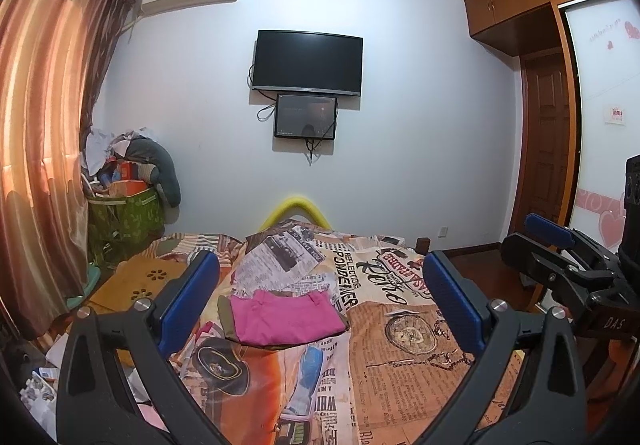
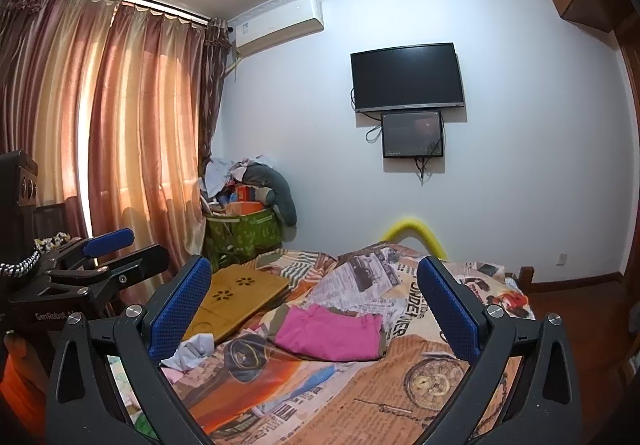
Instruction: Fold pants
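The pink pants (image 1: 286, 319) lie folded into a compact rectangle on the bed (image 1: 400, 345), a little below the middle of the left wrist view, with a strip of olive cloth (image 1: 226, 315) showing under their left edge. In the right wrist view the same pants (image 2: 330, 333) sit just below the centre of the frame, waistband toward the far wall.

The left tool (image 1: 320, 297) has its two blue-padded fingers spread wide at the lower left and lower right of its own view, with nothing between them; the pants lie beyond the tips, not touched. The right tool (image 2: 314, 303) is likewise spread wide and holds nothing, its pads well apart either side of the pants in its frame. Each tool also appears at the edge of the other's view: the right one (image 1: 560, 245) at the right side of the left wrist view, the left one (image 2: 104, 249) at the left side of the right wrist view.

The bed cover carries a newspaper and pocket-watch print in orange and cream. A wooden lap tray (image 2: 236, 301) with flower-shaped cut-outs rests on the bed left of the pants. A crumpled pale cloth (image 2: 192, 353) lies near the right tool's left finger. On the far wall hangs a dark television (image 1: 308, 61) with a smaller screen (image 1: 306, 117) just under it. Curtains (image 2: 120, 133) fill the left of both views, beside a green basket (image 2: 244, 233) heaped with things.
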Demonstrator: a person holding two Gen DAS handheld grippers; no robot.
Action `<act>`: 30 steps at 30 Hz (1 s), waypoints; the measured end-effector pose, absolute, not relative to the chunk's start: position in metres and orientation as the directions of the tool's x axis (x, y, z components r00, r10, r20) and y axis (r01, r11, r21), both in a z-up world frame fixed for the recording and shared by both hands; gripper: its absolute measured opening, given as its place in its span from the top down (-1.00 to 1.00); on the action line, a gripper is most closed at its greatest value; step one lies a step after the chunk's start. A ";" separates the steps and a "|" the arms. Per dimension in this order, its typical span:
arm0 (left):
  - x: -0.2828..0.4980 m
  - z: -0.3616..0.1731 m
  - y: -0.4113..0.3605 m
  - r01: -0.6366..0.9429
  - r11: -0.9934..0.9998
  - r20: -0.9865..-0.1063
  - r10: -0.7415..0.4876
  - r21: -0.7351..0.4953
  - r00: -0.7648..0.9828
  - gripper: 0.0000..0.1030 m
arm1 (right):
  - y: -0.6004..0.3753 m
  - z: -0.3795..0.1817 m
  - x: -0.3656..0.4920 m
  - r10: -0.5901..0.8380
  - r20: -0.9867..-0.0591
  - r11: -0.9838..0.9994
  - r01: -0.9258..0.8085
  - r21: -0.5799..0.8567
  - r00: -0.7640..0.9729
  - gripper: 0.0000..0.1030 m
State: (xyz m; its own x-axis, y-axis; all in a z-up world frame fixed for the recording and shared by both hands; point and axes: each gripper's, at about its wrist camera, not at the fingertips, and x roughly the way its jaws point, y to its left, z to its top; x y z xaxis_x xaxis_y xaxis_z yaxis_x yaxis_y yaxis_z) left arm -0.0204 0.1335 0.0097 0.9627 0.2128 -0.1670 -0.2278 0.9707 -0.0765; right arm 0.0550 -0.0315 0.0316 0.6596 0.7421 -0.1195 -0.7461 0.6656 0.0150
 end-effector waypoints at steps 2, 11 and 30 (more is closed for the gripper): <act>-0.020 0.009 0.134 -0.226 0.971 -0.170 0.211 -0.078 0.963 -0.99 | -0.032 0.031 0.056 0.741 -0.123 0.666 -0.745 0.016 0.660 -0.99; -0.019 0.007 0.136 -0.222 0.971 -0.181 0.204 -0.086 0.962 -0.99 | -0.032 0.029 0.056 0.740 -0.131 0.667 -0.744 0.019 0.660 -0.99; -0.014 0.004 0.139 -0.211 0.973 -0.198 0.190 -0.093 0.962 -0.99 | -0.036 0.029 0.058 0.738 -0.139 0.669 -0.743 0.027 0.660 -0.99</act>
State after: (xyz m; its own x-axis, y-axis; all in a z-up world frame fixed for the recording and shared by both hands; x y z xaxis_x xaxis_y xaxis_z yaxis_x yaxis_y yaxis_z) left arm -0.0141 0.1391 0.0045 0.9617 0.1895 -0.1981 -0.2109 0.9731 -0.0928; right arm 0.0583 -0.0361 0.0293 0.6601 0.7382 -0.1386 -0.7427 0.6691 0.0268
